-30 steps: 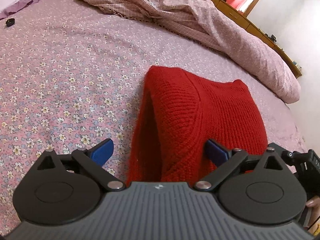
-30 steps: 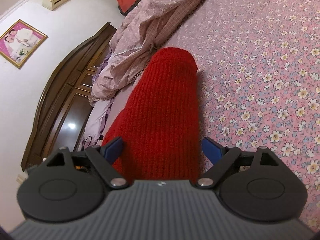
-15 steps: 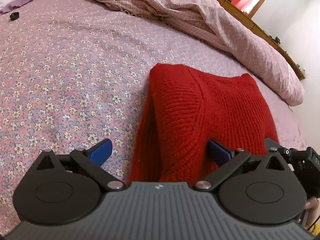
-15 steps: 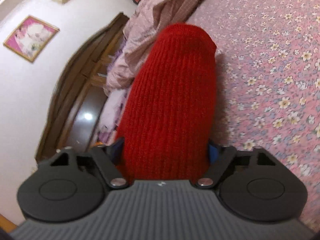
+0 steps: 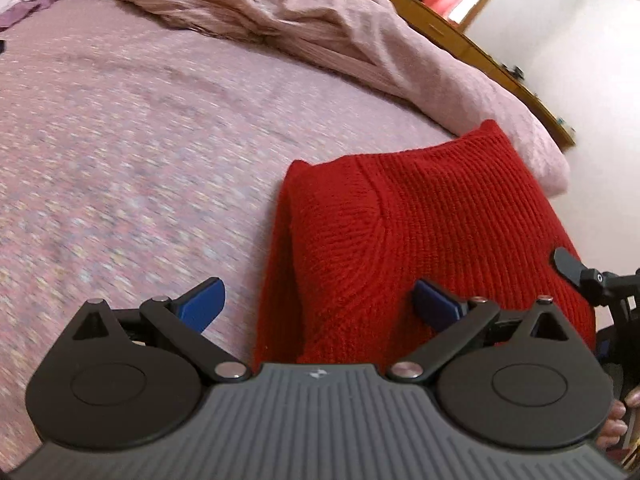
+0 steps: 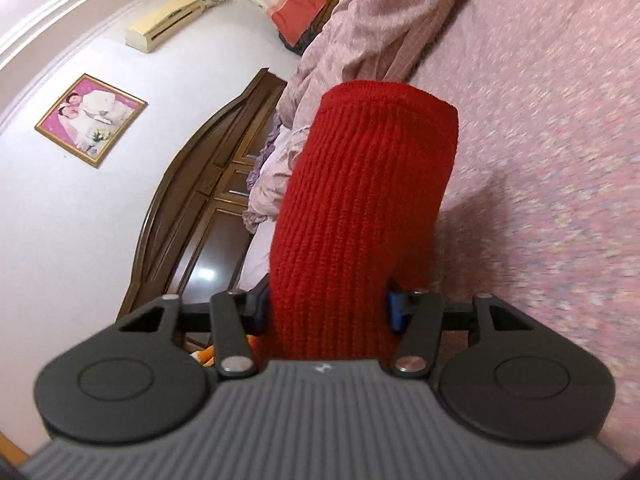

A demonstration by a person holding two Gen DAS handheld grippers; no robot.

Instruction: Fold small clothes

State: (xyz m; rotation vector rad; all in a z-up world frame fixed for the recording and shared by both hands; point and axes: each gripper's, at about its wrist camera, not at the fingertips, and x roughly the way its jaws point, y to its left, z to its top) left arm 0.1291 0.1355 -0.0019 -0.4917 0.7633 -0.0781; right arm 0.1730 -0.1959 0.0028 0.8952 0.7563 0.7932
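A folded red knitted garment (image 5: 420,224) lies on the flowered pink bedspread (image 5: 140,160). My left gripper (image 5: 318,308) is open over the garment's near left edge: its left blue pad hangs over the bedspread and its right pad over the knit. In the right wrist view, my right gripper (image 6: 327,310) has its jaws closing. Both blue pads press the sides of the thick red fold (image 6: 360,208), which stands raised off the bed and casts a shadow. One black finger (image 5: 570,266) of that right gripper shows at the garment's right side.
A rumpled pink quilt (image 5: 320,28) is heaped along the far side of the bed. A dark wooden headboard (image 6: 200,208) rises behind it. Above hang a framed picture (image 6: 90,120) and an air conditioner (image 6: 164,22). A hand's fingers (image 5: 618,420) show at the lower right.
The right jaws closed from wide apart onto the red fold and raised it. The left gripper shifted left, so the garment now sits further right in its view; its jaws stayed open.
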